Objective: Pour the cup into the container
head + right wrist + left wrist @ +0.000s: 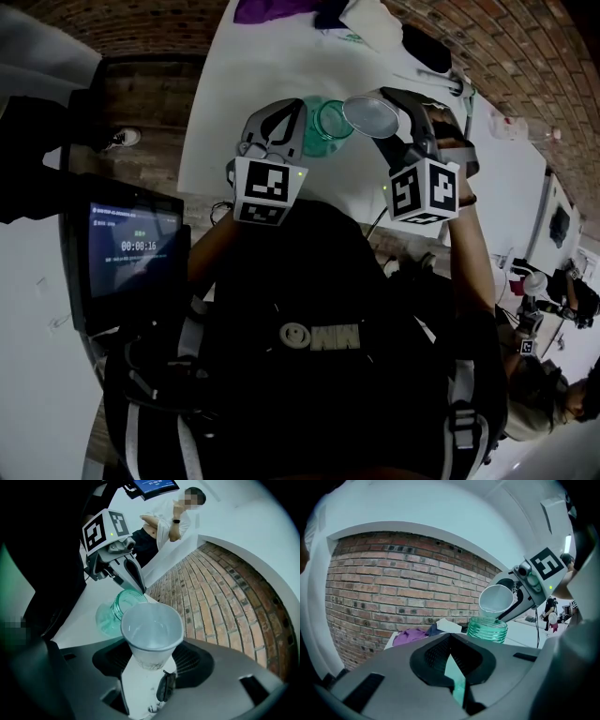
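Right gripper (149, 667) clamps the white cup (151, 630) by its lower part, tipped just above the mouth of the green container (487, 629), centre frame on the table (244, 84). Left gripper (457, 686) has its jaws nearly together with teal showing between them; I cannot tell whether it grips.

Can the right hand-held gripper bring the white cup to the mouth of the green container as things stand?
Probably yes. The right hand-held gripper holds the cup tilted, its lip close by the open mouth of the container. Nothing shows between them, and the mouth has no lid.
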A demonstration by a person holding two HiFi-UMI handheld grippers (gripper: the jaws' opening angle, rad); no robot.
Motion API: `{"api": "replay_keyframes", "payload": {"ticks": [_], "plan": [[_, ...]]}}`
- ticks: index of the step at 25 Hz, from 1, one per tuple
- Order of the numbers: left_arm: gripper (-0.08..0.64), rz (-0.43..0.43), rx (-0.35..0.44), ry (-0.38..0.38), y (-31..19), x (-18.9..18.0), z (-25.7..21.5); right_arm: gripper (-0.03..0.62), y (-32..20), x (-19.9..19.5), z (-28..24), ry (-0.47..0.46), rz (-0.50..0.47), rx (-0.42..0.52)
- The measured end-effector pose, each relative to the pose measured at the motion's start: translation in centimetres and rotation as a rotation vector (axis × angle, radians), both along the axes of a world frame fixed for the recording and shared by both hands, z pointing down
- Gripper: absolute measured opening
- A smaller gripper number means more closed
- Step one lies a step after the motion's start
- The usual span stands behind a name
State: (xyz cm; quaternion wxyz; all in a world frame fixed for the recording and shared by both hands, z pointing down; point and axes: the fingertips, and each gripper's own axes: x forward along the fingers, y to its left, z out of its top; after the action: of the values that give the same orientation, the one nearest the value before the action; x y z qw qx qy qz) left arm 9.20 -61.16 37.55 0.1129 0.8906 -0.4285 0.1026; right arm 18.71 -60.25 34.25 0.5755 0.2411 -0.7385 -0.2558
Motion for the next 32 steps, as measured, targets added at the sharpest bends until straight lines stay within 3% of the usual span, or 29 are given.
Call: {"api": "replay_keyframes", "payload": {"ticks": [32], "plan": [[-0.003,0.01,-0.007,0.013,0.23,0.28,-0.08,0.27,-0.34,-0.29,-0.45,0.116,-0.041,0.061]]}}
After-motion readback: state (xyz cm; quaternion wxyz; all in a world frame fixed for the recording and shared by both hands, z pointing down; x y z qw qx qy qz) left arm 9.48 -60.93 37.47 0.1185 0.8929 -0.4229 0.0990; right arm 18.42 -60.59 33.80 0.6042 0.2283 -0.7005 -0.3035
